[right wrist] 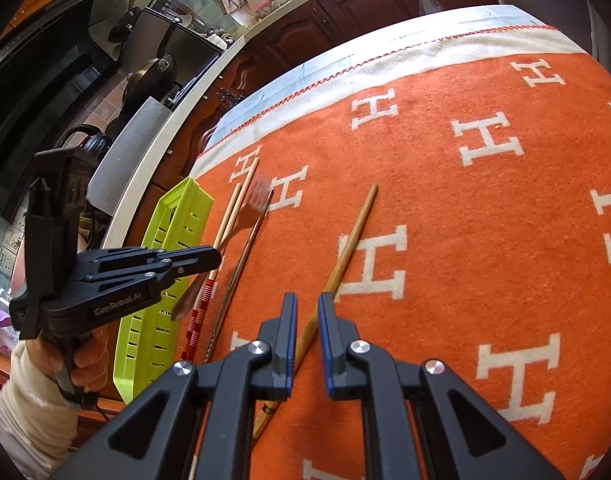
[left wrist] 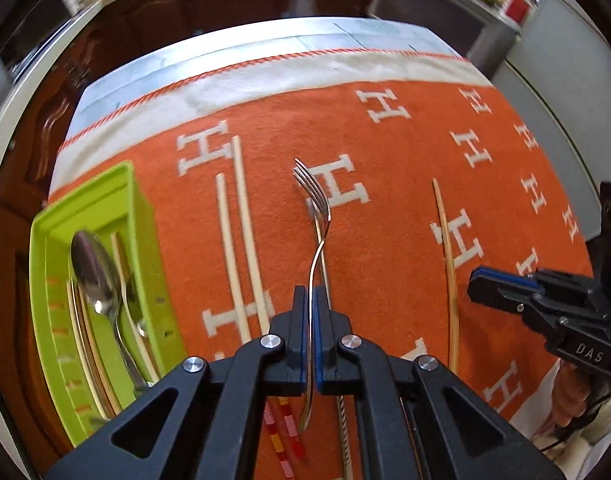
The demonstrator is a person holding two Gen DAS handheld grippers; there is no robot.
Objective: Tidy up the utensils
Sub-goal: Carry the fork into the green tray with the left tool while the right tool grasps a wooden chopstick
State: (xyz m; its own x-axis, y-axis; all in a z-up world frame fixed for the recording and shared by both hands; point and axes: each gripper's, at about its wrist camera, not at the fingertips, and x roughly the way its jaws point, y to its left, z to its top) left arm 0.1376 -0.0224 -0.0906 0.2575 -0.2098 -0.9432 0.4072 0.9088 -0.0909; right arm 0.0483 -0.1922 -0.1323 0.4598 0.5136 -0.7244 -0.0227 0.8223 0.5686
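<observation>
My left gripper (left wrist: 312,300) is shut on a steel fork (left wrist: 317,216), held by its handle above the orange cloth, tines pointing away. The lime green utensil tray (left wrist: 141,216) lies at the left and holds two spoons (left wrist: 95,276) and some chopsticks. A pair of pale chopsticks (left wrist: 237,240) with red striped ends lies between tray and fork. A single bamboo chopstick (left wrist: 449,264) lies to the right. My right gripper (right wrist: 307,308) is open, its jaws a little apart above that bamboo chopstick (right wrist: 345,252). The left gripper (right wrist: 209,258) shows in the right wrist view beside the tray (right wrist: 173,216).
An orange cloth with white H letters (left wrist: 385,200) covers the table. A thin twisted metal stick (right wrist: 241,256) lies under the fork. Dark wood cabinets (right wrist: 345,4) and a kitchen counter with pans (right wrist: 153,76) stand beyond the table's far edge.
</observation>
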